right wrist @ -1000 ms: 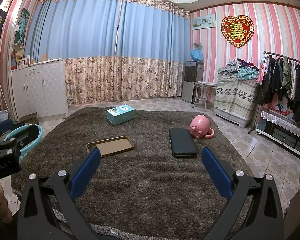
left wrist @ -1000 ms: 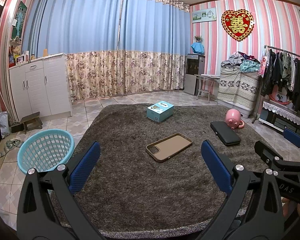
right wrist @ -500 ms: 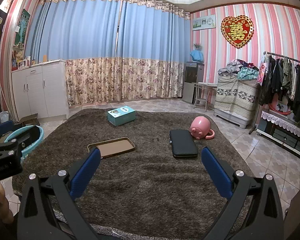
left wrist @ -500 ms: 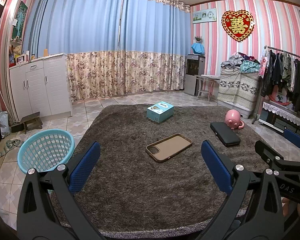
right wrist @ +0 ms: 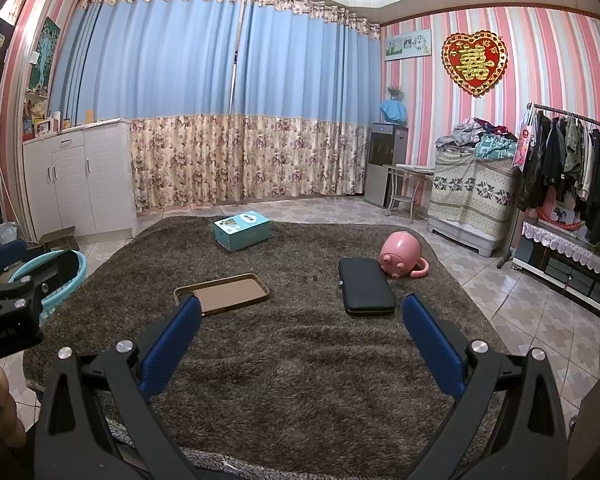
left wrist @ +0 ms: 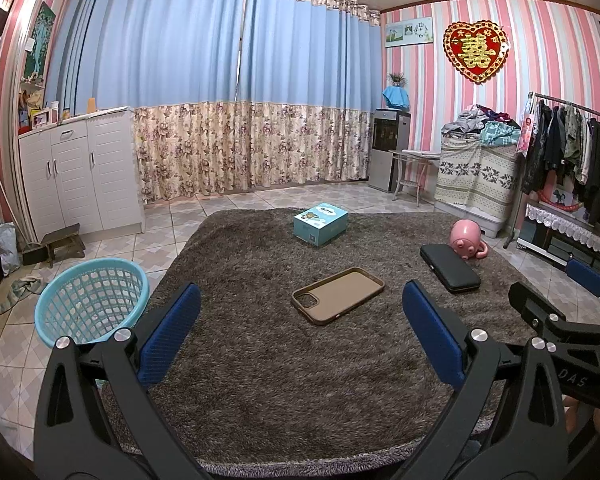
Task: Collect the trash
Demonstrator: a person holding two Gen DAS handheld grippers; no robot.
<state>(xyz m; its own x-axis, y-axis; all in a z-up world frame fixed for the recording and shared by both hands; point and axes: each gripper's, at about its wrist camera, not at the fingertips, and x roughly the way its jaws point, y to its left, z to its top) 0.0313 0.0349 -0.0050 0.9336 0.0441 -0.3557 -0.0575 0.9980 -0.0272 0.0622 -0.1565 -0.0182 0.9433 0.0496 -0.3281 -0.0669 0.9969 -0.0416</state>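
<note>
On a brown shaggy rug point(left wrist: 260, 360) lie a tan phone case point(left wrist: 337, 295), a teal box point(left wrist: 320, 224), a black flat case point(left wrist: 450, 267) and a pink pig-shaped cup point(left wrist: 466, 239). A light blue basket point(left wrist: 92, 306) stands on the tiles left of the rug. My left gripper point(left wrist: 302, 332) is open and empty above the rug's near part. My right gripper point(right wrist: 302, 332) is open and empty; in its view the phone case point(right wrist: 224, 293), black case point(right wrist: 365, 291), pig cup point(right wrist: 401, 254), box point(right wrist: 242, 230) and basket point(right wrist: 66, 280) show too.
White cabinets point(left wrist: 80, 176) stand at the left wall with a small stool point(left wrist: 62, 245) beside them. A clothes rack point(left wrist: 572, 160), a covered chest point(left wrist: 476, 176) and a water dispenser point(left wrist: 388, 148) line the right side. Curtains cover the back wall.
The right wrist view has shifted slightly; the objects sit a little further right in it. The left view is unchanged. Both grippers stay open.
</note>
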